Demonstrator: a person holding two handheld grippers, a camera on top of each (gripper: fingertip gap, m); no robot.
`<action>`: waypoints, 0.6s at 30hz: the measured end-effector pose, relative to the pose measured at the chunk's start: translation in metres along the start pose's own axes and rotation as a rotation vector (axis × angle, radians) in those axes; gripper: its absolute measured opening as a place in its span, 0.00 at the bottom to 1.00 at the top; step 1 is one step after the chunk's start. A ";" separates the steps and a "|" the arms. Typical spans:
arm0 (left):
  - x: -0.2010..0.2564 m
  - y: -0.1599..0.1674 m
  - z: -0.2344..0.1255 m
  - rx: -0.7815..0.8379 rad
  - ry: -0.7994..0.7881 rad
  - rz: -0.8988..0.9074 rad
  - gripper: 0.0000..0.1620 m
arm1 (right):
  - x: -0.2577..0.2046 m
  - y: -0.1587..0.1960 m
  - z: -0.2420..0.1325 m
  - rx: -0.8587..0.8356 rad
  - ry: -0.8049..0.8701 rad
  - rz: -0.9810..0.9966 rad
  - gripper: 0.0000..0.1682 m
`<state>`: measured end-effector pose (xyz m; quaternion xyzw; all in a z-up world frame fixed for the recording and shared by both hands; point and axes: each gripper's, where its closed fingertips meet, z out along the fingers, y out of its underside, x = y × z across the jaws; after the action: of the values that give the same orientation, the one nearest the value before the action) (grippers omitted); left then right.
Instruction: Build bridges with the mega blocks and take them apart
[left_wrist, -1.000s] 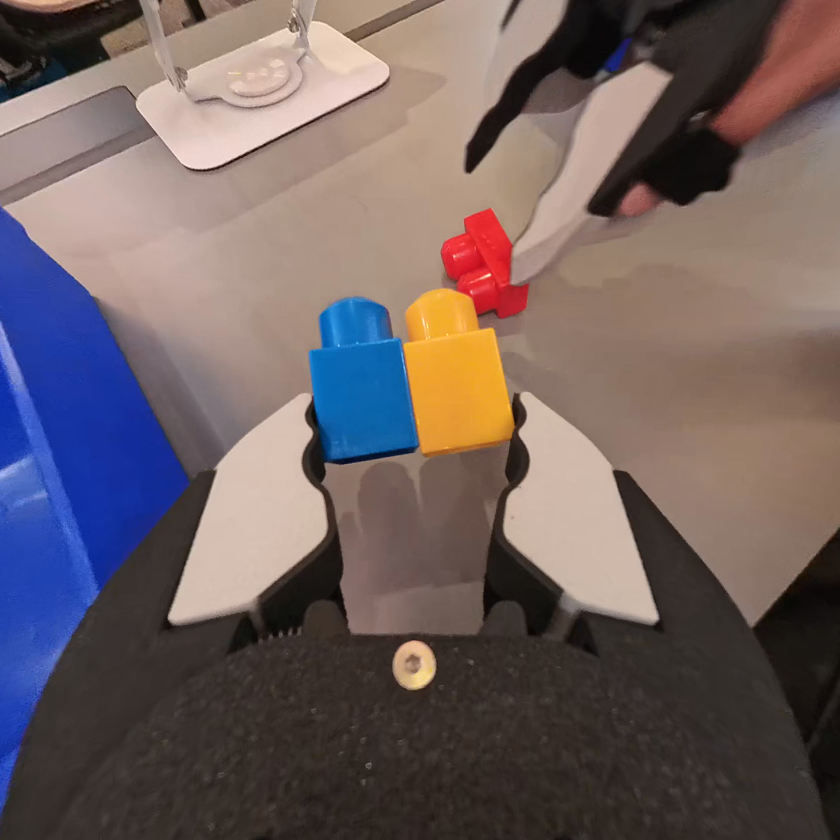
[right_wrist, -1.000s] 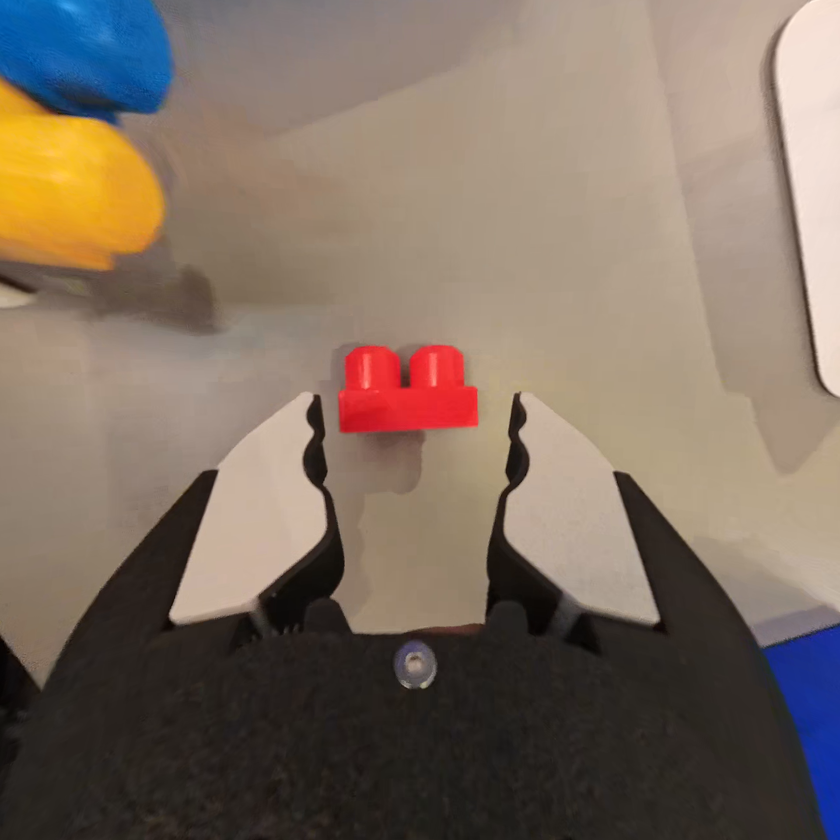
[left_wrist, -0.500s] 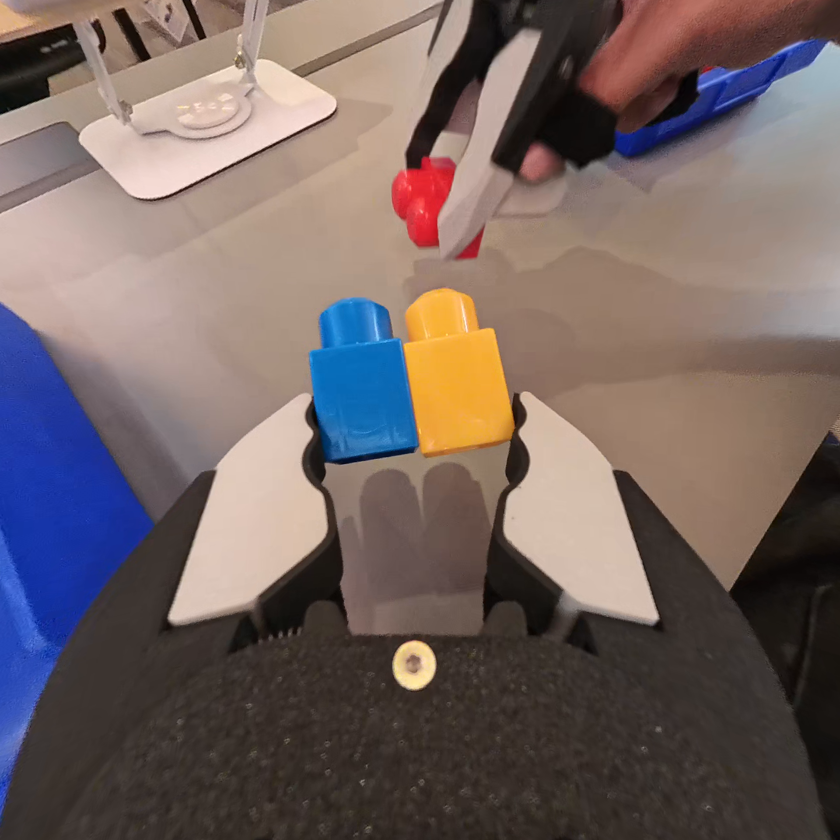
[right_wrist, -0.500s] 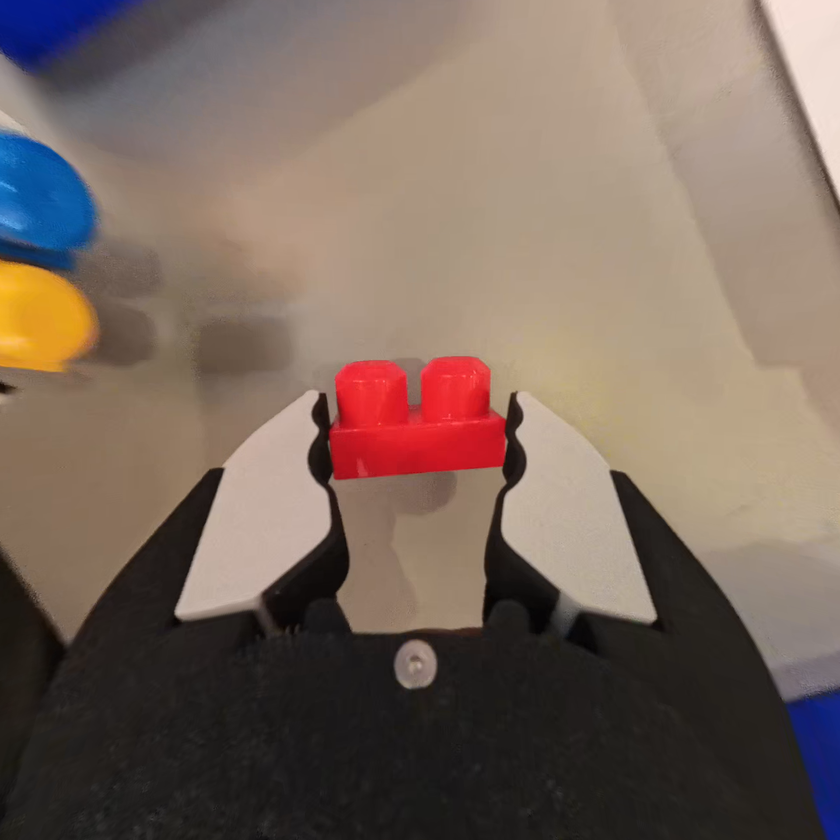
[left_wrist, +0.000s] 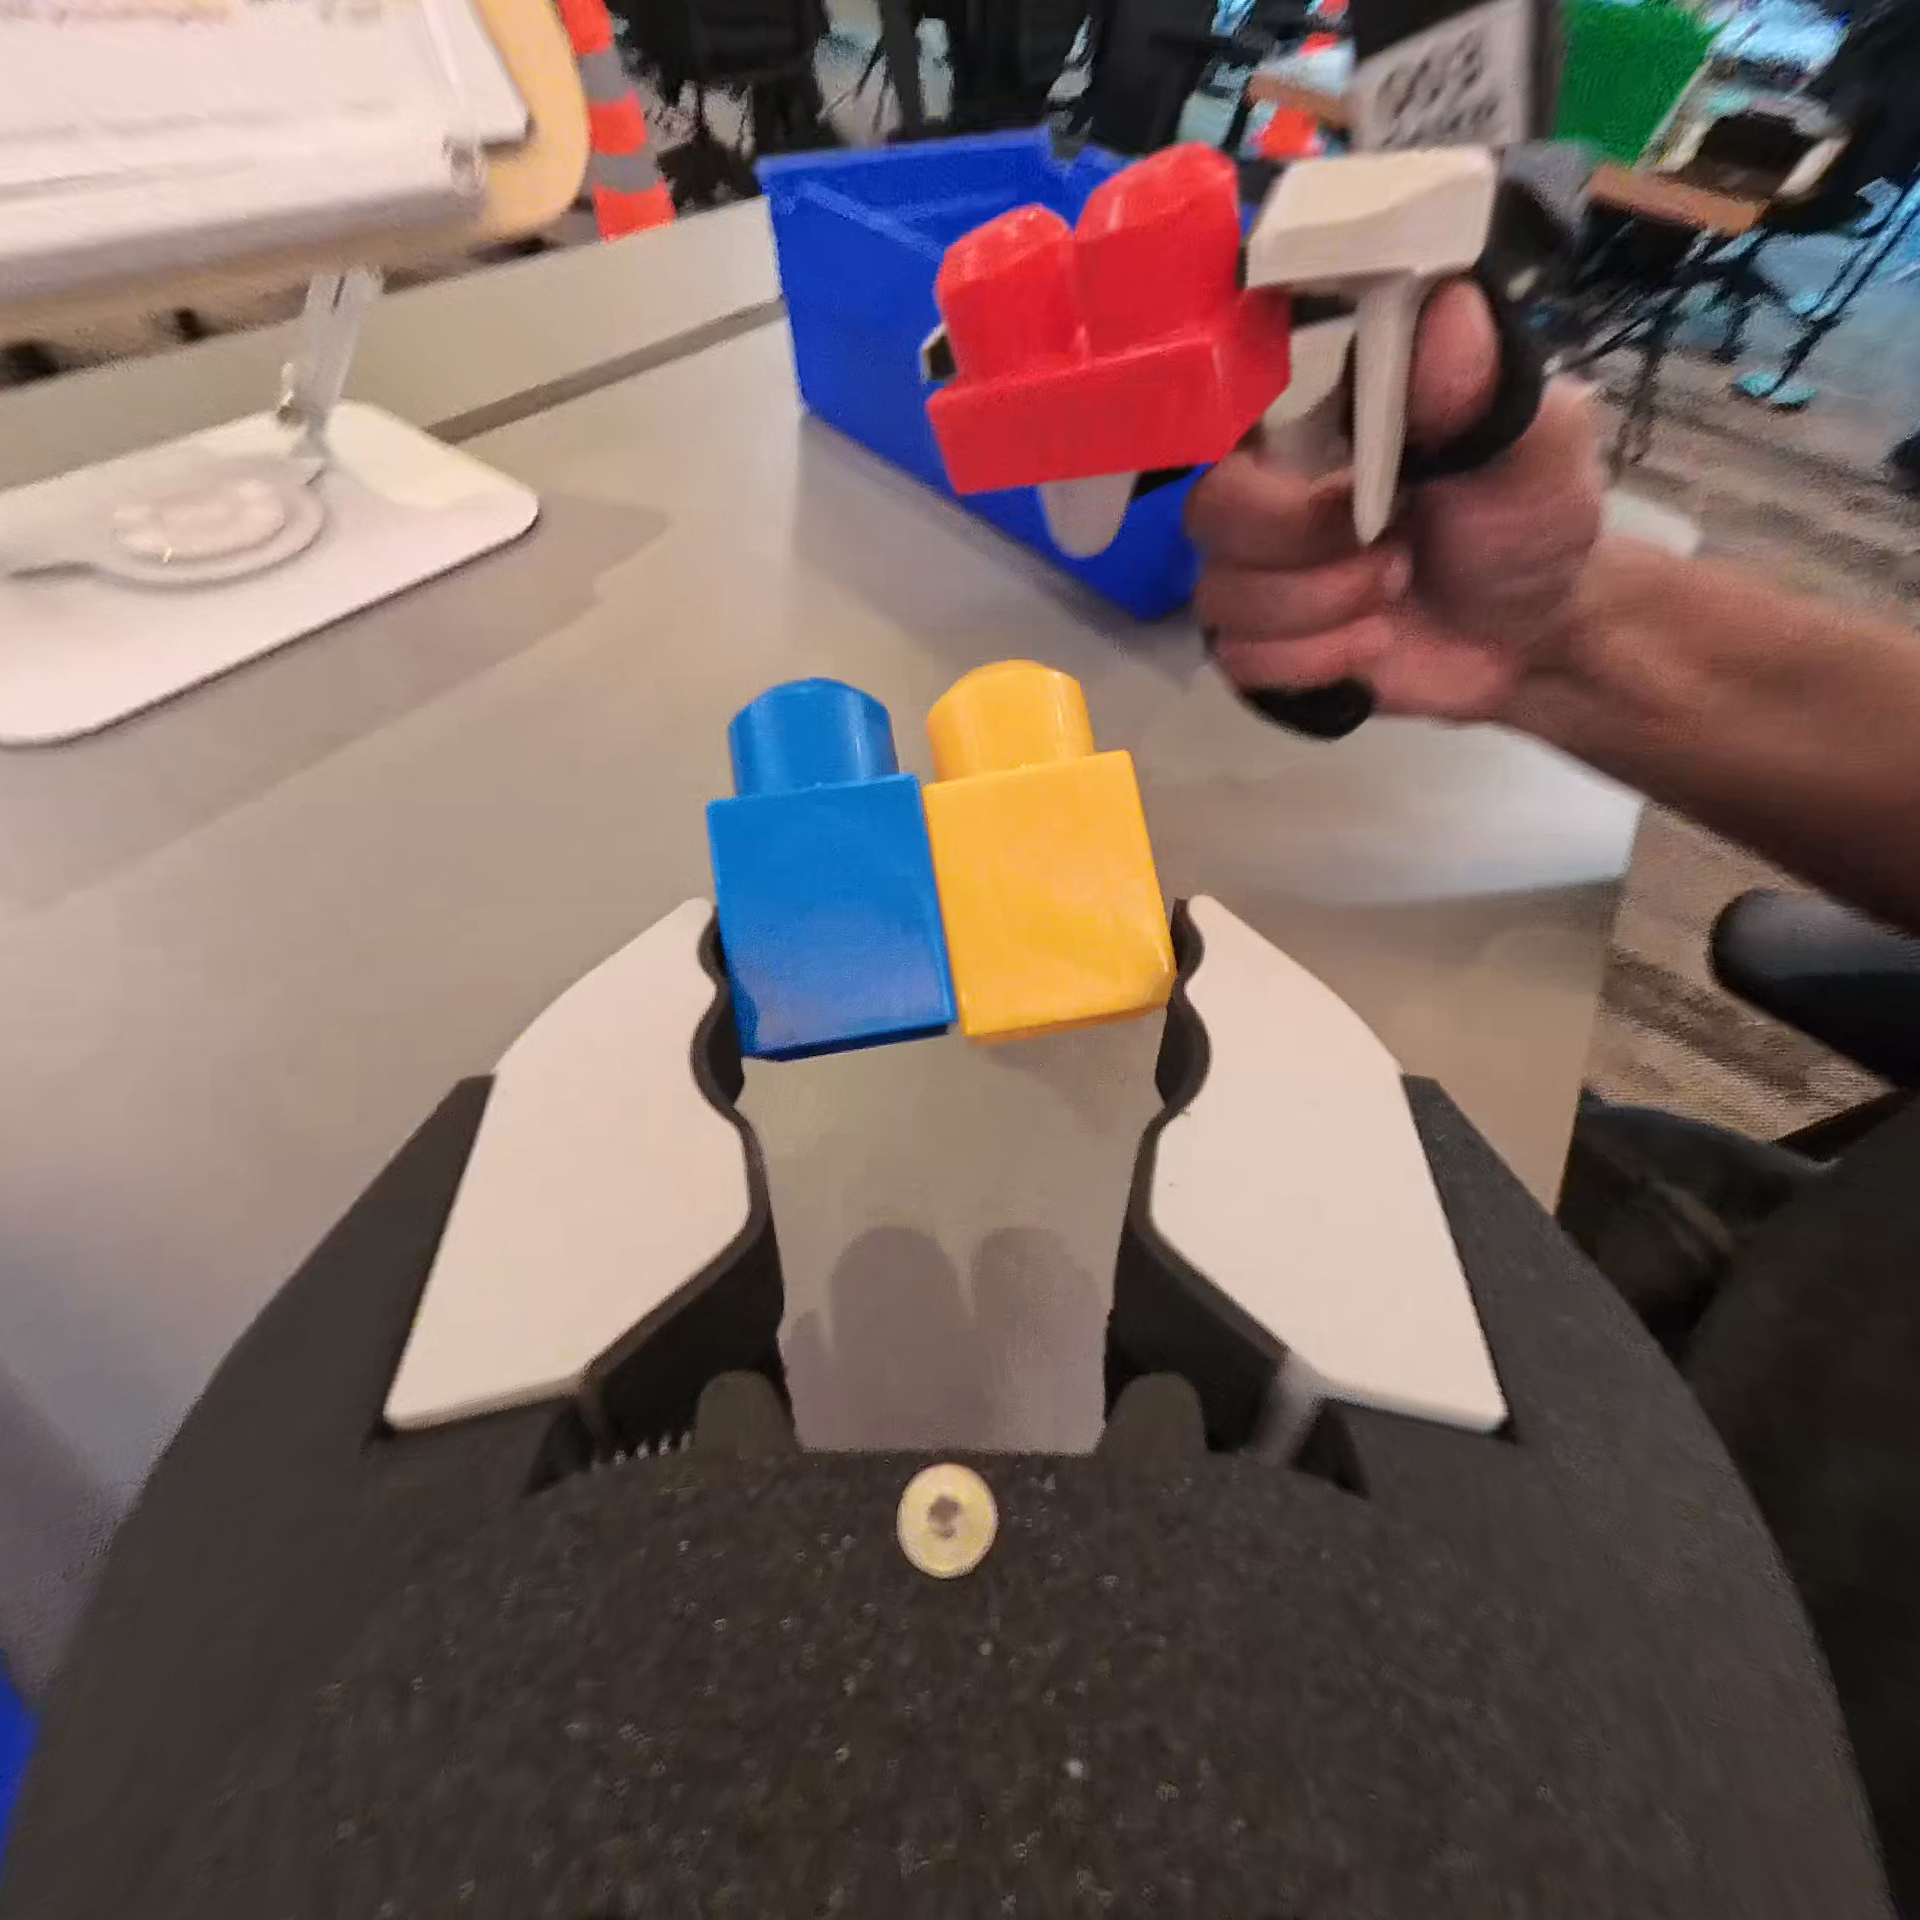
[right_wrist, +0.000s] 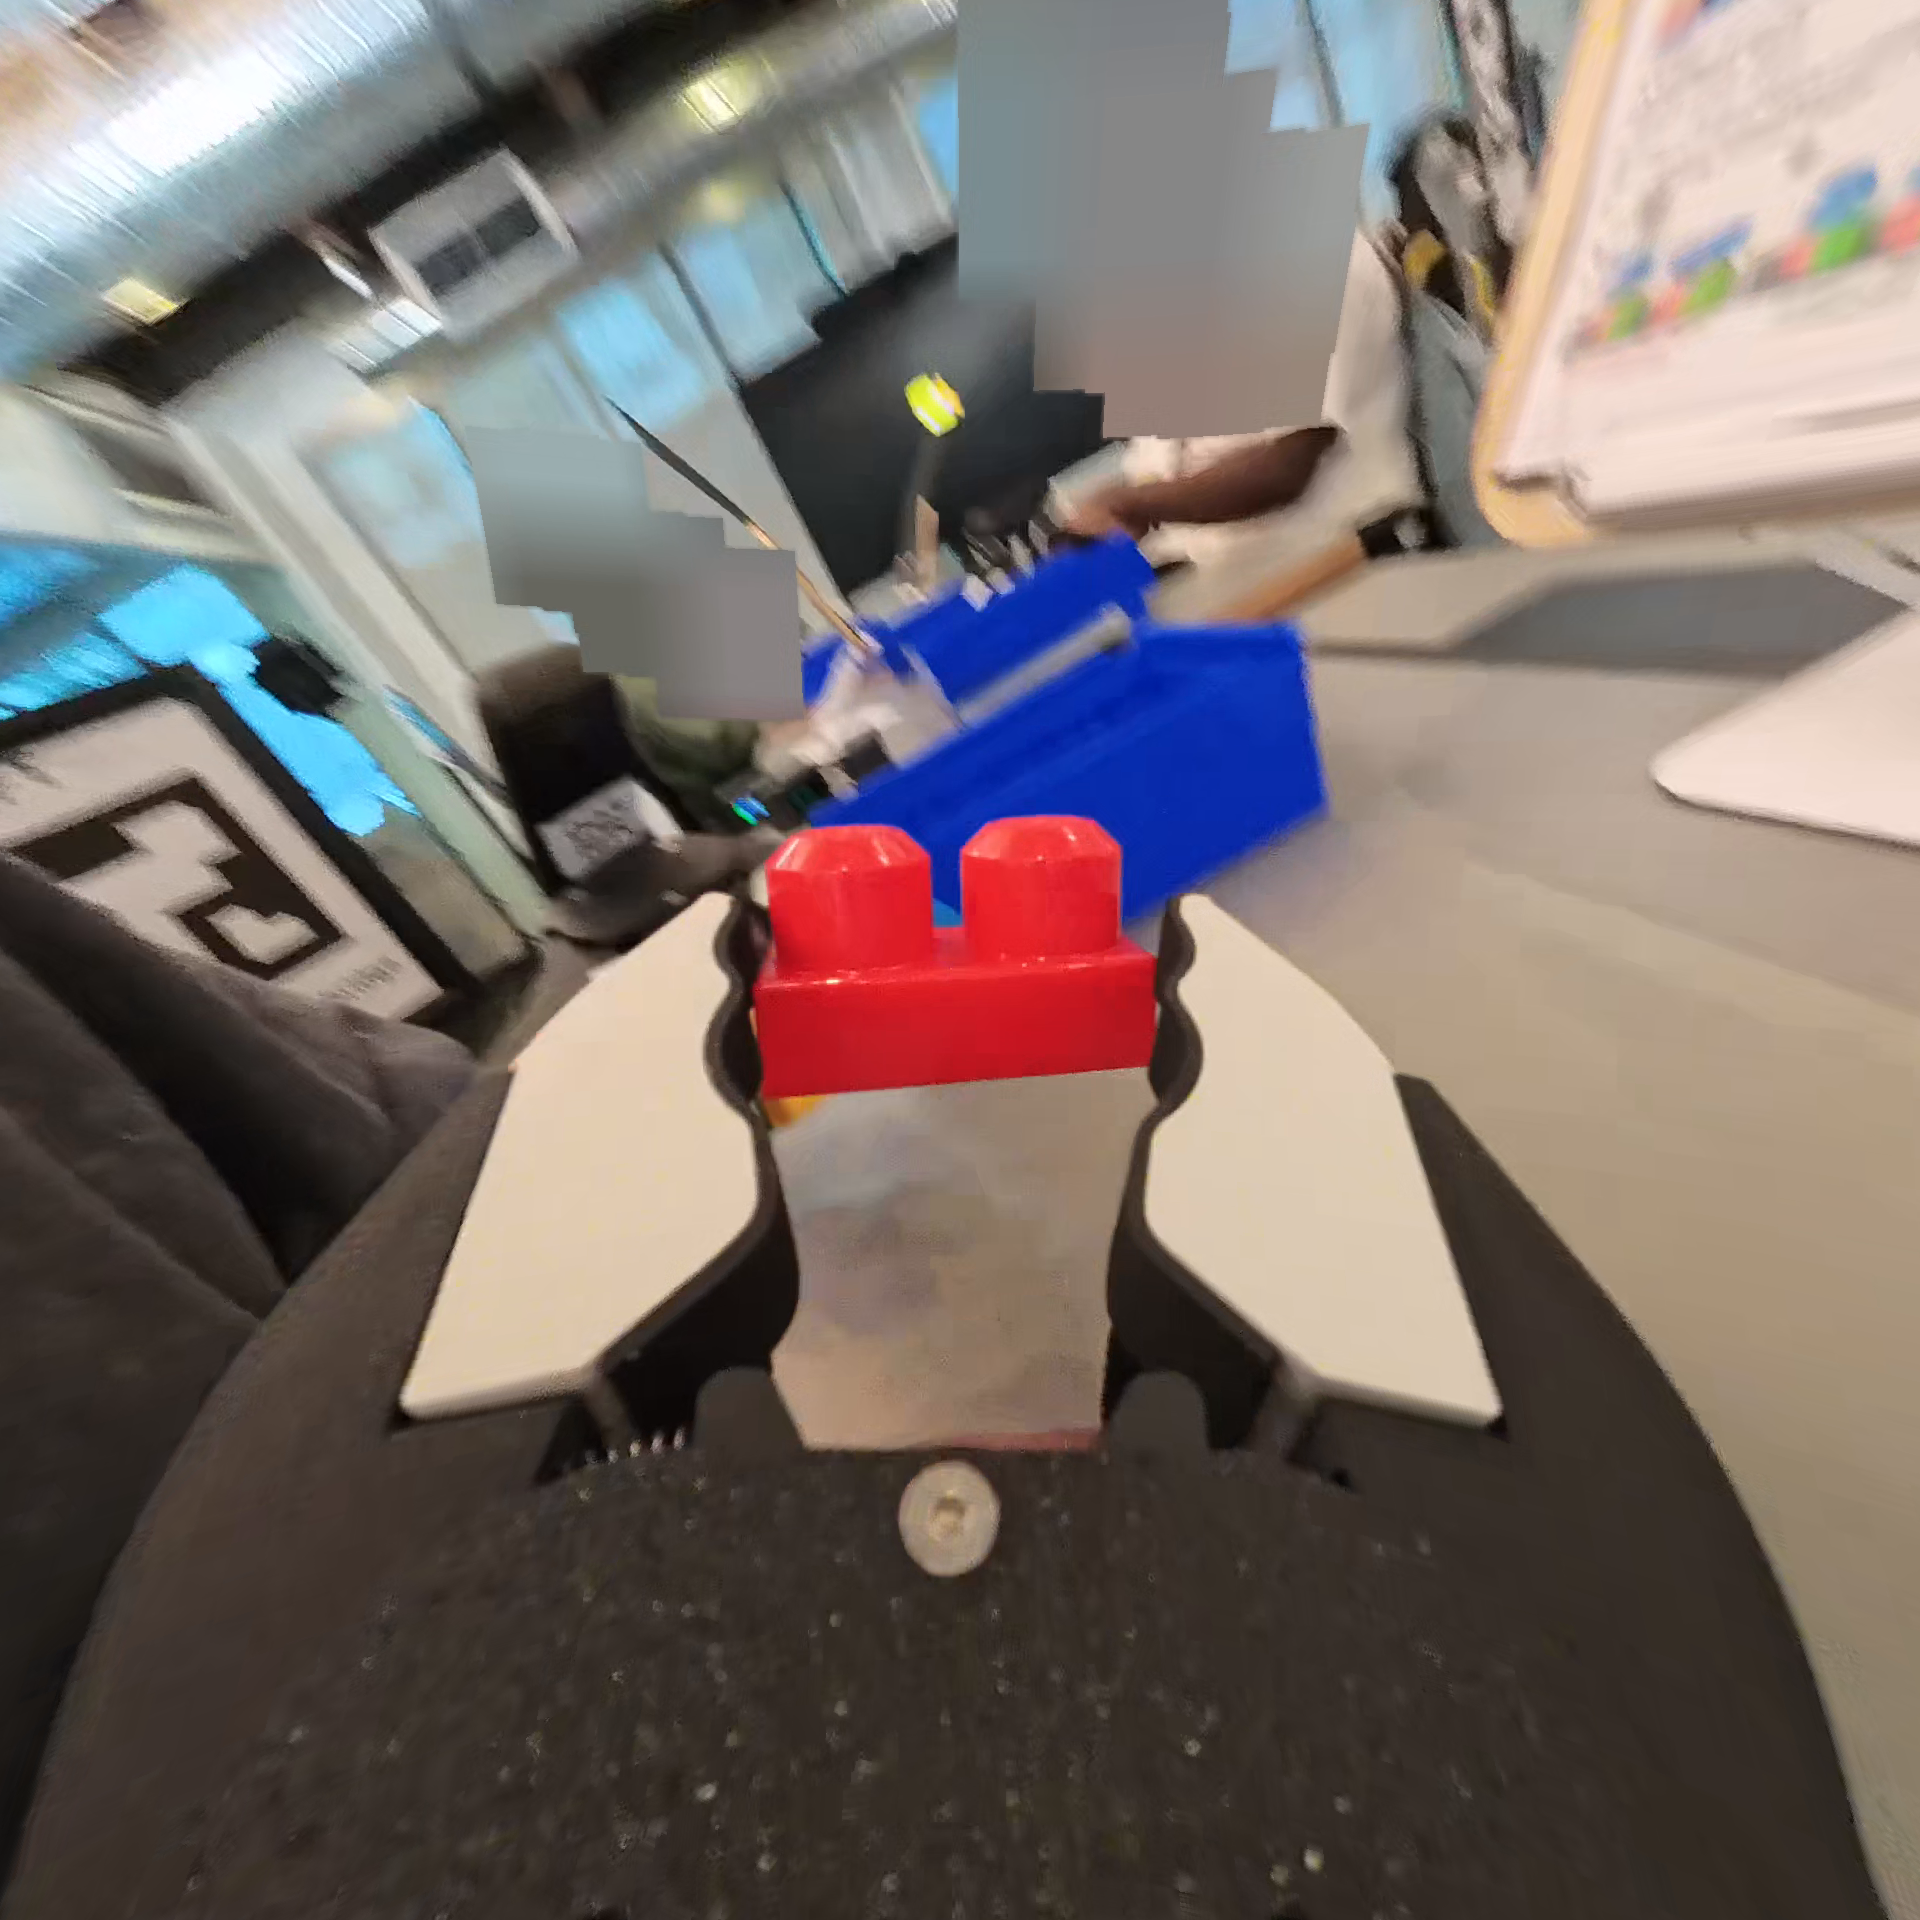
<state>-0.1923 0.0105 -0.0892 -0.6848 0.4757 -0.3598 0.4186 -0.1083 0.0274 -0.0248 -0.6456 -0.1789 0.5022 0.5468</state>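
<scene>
My left gripper is shut on a blue one-stud block and a yellow one-stud block, side by side, studs up, held above the grey table. My right gripper is shut on a flat red two-stud block by its short ends, studs up. In the left wrist view the red block is lifted in the air above and behind the blue and yellow pair, a gap apart from them, in the right gripper held by a hand.
A blue bin stands on the table behind the red block; it also shows in the right wrist view. A white stand base with a tilted board sits at the back left. The table's edge runs down the right, with a chair beyond.
My right gripper closed on the red block on the table and lifted it up, level with and above the blue and yellow pair. My left gripper kept its hold and tilted up.
</scene>
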 end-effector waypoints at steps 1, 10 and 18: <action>0.003 -0.010 0.002 0.025 0.028 0.001 0.48 | -0.008 -0.008 0.005 0.049 -0.073 -0.001 0.44; 0.019 -0.102 0.009 0.245 0.131 0.133 0.48 | -0.032 -0.076 0.024 0.392 -0.511 0.123 0.44; 0.027 -0.131 0.020 0.325 0.117 0.179 0.48 | -0.047 -0.090 0.019 0.474 -0.673 0.174 0.44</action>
<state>-0.1205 0.0153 0.0251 -0.5412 0.4936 -0.4325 0.5258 -0.1160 0.0312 0.0783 -0.3144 -0.1721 0.7566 0.5468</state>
